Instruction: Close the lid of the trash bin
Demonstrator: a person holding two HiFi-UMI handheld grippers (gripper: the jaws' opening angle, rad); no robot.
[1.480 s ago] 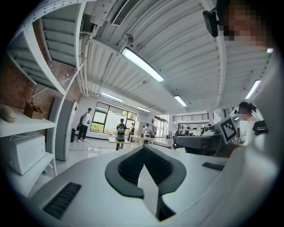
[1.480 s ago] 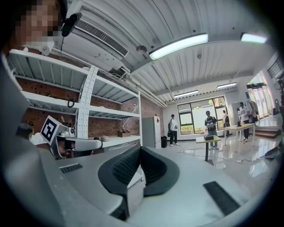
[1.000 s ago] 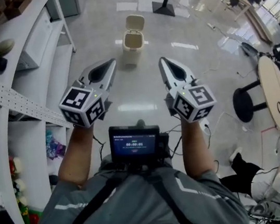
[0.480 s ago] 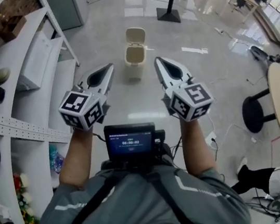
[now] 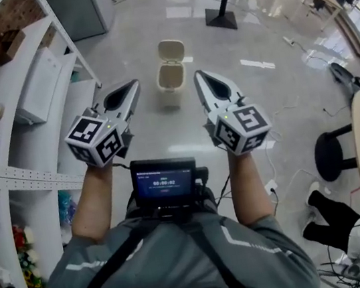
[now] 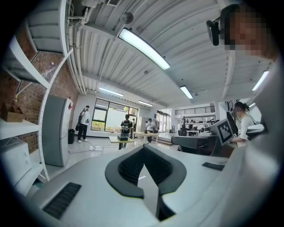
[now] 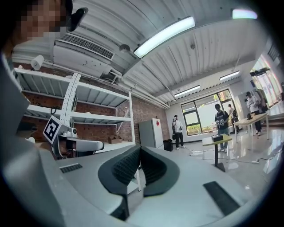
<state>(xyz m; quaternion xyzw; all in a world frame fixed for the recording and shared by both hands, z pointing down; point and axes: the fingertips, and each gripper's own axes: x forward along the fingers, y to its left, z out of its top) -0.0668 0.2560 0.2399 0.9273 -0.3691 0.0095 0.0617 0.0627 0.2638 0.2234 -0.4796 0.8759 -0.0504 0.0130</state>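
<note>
Ahead on floor (image 5: pixel 129 39), trash bin (image 5: pixel 170 79) upright, lid (image 5: pixel 171 51) tipped back

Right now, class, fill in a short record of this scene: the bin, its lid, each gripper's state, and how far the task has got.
trash bin: stands on the floor ahead of the person, touched by neither gripper
lid: open, tipped up at the bin's far side
left gripper: shut, holding nothing, raised in the air short of the bin
right gripper: shut, holding nothing, raised level with the left one
task state: lid not yet closed
</note>
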